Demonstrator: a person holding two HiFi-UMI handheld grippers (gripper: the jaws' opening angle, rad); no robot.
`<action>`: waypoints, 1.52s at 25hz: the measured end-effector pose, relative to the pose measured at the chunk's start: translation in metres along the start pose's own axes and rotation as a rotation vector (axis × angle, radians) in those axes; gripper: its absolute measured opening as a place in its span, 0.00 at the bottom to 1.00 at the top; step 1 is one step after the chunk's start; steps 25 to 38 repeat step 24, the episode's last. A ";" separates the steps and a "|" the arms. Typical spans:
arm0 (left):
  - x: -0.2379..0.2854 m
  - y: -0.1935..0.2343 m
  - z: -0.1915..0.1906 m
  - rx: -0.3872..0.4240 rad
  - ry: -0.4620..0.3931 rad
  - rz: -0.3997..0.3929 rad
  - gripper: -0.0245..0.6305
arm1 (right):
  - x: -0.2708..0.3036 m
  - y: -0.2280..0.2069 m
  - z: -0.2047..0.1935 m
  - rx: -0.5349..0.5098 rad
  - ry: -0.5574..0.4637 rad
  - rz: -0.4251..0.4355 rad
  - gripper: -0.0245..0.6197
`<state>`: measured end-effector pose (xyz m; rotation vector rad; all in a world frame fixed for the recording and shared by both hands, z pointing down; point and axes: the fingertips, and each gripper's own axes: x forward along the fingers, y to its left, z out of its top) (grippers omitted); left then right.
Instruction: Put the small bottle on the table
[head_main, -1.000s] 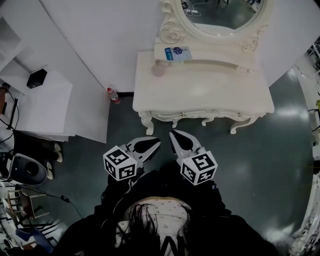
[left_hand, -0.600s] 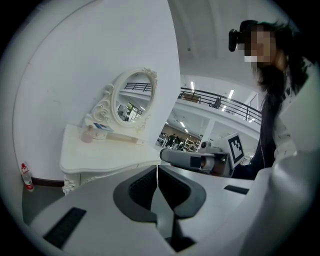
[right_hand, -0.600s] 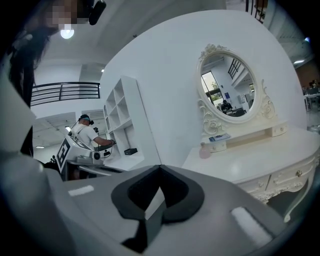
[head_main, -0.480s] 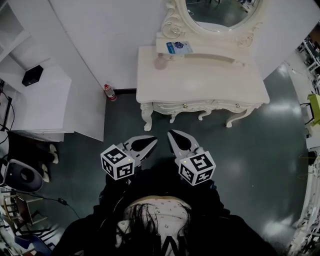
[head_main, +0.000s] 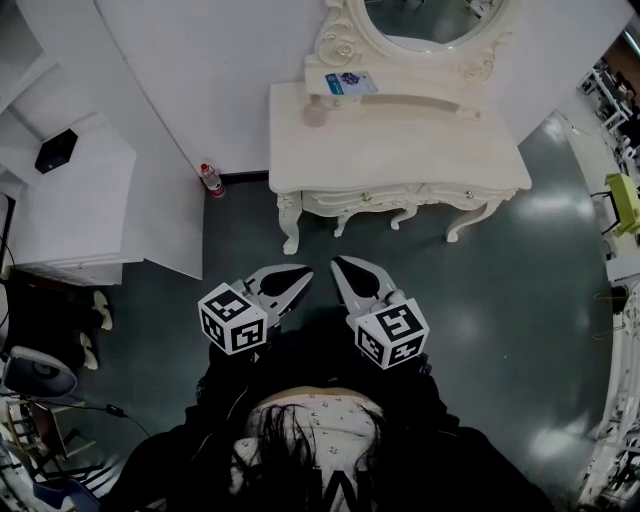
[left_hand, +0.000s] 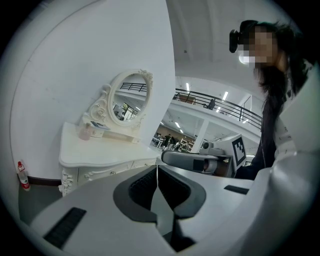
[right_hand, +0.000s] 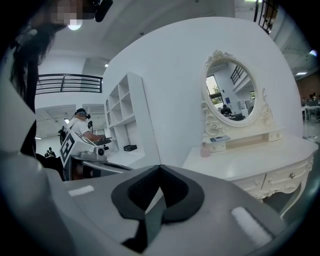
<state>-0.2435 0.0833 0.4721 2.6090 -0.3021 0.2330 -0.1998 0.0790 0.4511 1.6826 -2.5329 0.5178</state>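
Observation:
A small clear bottle with a red cap stands on the dark floor against the wall, left of the white dressing table. It also shows low at the left in the left gripper view. A small pink bottle stands on the tabletop near the mirror. My left gripper and right gripper hover side by side over the floor, short of the table. Both are shut and hold nothing, as the left gripper view and right gripper view show.
A white cabinet with a black box on top stands at the left. A blue-printed packet lies on the table's shelf under the oval mirror. Shoes sit by the cabinet. Other people work in the background.
The table, the floor bottle and the cabinet have slid up and a little left in the head view. Both grippers keep their place before the body, shut.

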 end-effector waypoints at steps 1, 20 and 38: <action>-0.001 -0.001 -0.001 0.000 0.001 -0.002 0.05 | -0.001 0.002 -0.001 -0.004 0.002 -0.001 0.05; -0.011 -0.002 -0.003 -0.002 -0.005 -0.009 0.05 | -0.001 0.012 -0.001 -0.049 0.008 -0.012 0.05; -0.011 -0.001 -0.001 0.001 -0.008 -0.012 0.05 | 0.002 0.011 0.000 -0.059 0.009 -0.011 0.05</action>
